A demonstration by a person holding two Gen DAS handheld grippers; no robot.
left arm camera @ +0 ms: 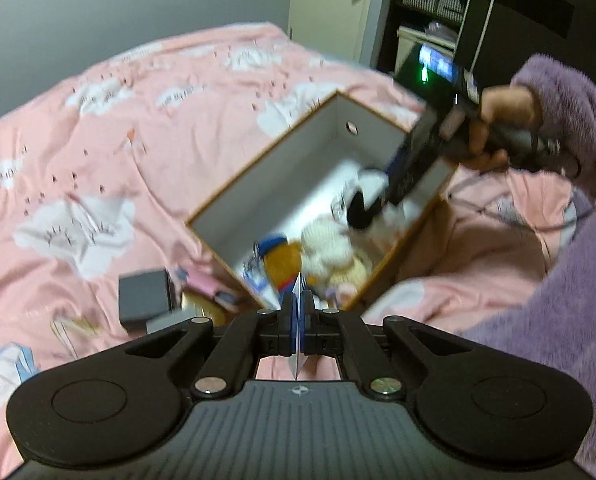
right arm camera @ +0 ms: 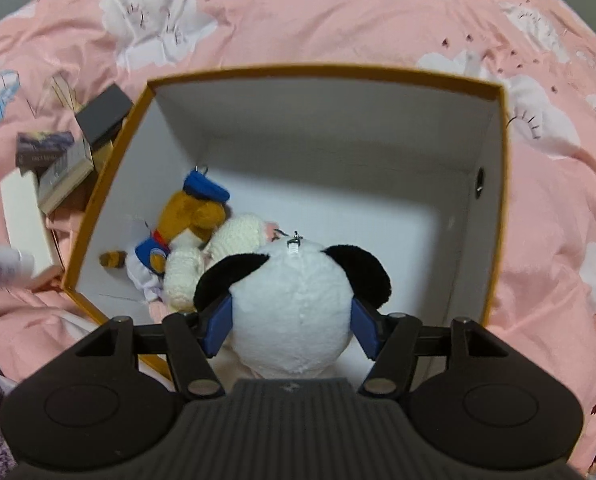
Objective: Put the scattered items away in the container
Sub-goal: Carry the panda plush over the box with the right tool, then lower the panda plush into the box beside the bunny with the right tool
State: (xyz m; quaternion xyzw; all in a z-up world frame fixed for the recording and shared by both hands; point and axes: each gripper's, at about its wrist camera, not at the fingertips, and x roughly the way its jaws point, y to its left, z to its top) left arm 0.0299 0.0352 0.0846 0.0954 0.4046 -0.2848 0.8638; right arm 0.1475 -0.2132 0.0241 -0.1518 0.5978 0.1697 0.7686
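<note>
An open cardboard box (left arm camera: 281, 176) (right arm camera: 109, 184), white inside, lies on the pink bedspread. In it are a brown duck plush with a blue cap (right arm camera: 193, 216) (left arm camera: 281, 256) and a cream plush (right arm camera: 217, 248) (left arm camera: 326, 252). My right gripper (right arm camera: 293, 320) (left arm camera: 402, 176) is shut on a black-and-white panda plush (right arm camera: 293, 300) (left arm camera: 364, 200) and holds it over the box. My left gripper (left arm camera: 298, 312) is shut on a thin white card (left arm camera: 298, 344), edge-on, near the box's near corner.
Small boxes lie on the bed beside the container: a dark grey box (left arm camera: 143, 294) (right arm camera: 103, 116), a dark printed box (right arm camera: 45, 148), a pale box (right arm camera: 67, 178) and a white one (right arm camera: 21, 212). A shelf unit (left arm camera: 430, 8) stands behind the bed.
</note>
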